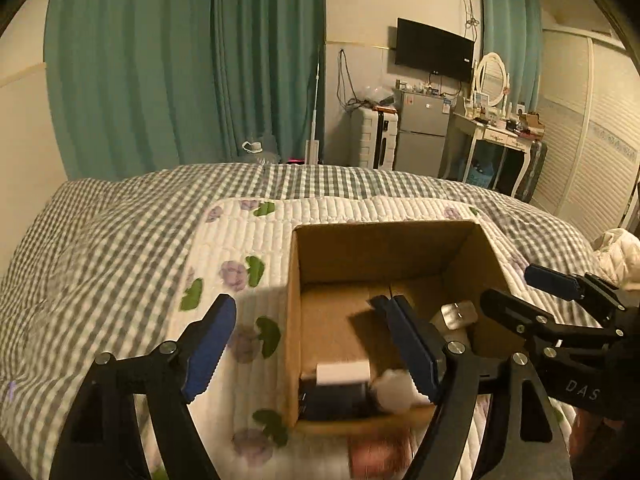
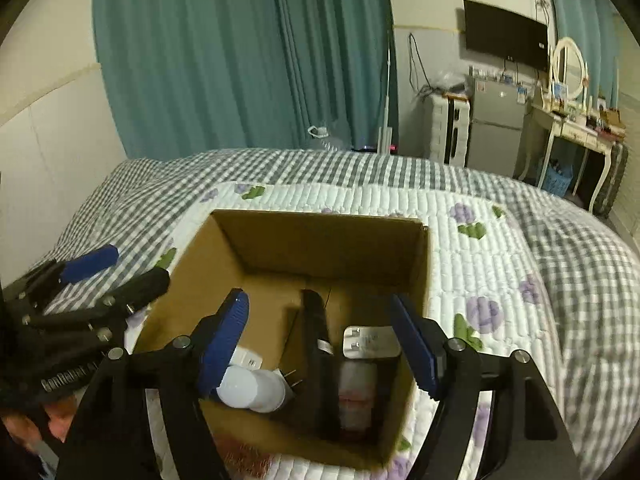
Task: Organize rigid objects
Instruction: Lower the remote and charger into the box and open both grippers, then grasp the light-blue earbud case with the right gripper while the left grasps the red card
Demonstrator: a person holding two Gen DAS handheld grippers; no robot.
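An open cardboard box [image 1: 296, 280] [image 2: 200, 264] stands on a quilted floral bedspread. It holds a white charger [image 2: 370, 342], a white bulb-like object [image 2: 252, 390], a dark flat object standing upright [image 2: 318, 360] and a small bottle [image 2: 358, 396]. In the left wrist view I see a white block [image 1: 344, 372], a white rounded object [image 1: 394, 394] and a silvery charger [image 1: 460, 314] inside. My left gripper [image 1: 316, 352] is open over the box's left wall. My right gripper [image 2: 320, 350] is open above the box's inside, empty.
The bed [image 1: 120, 220] has a grey checked cover. Teal curtains [image 1: 180, 60] hang behind. A fridge [image 1: 424, 136], a suitcase [image 1: 374, 138], a wall TV [image 1: 434, 50] and a dressing table [image 1: 500, 132] stand at the far right.
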